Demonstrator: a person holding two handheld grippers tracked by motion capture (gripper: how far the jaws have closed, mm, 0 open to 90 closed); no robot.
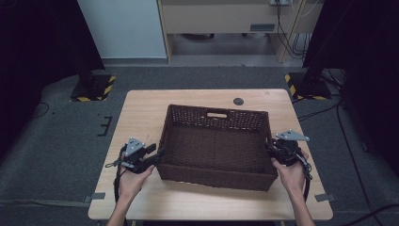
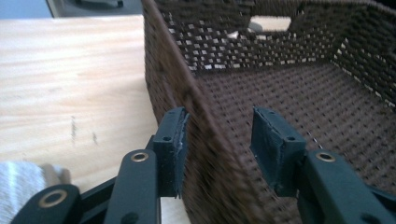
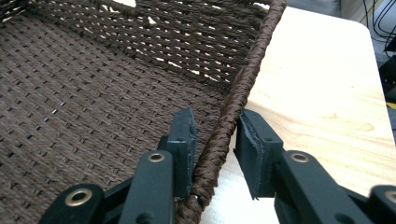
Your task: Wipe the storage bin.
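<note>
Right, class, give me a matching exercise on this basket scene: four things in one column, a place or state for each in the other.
1 left tool
2 right tool
3 basket
4 round black disc

a nothing lies in it
b astride the basket's left wall
c on the table behind the basket
d astride the basket's right rim

Pairs: 1-b, 2-d, 3-a, 4-c
</note>
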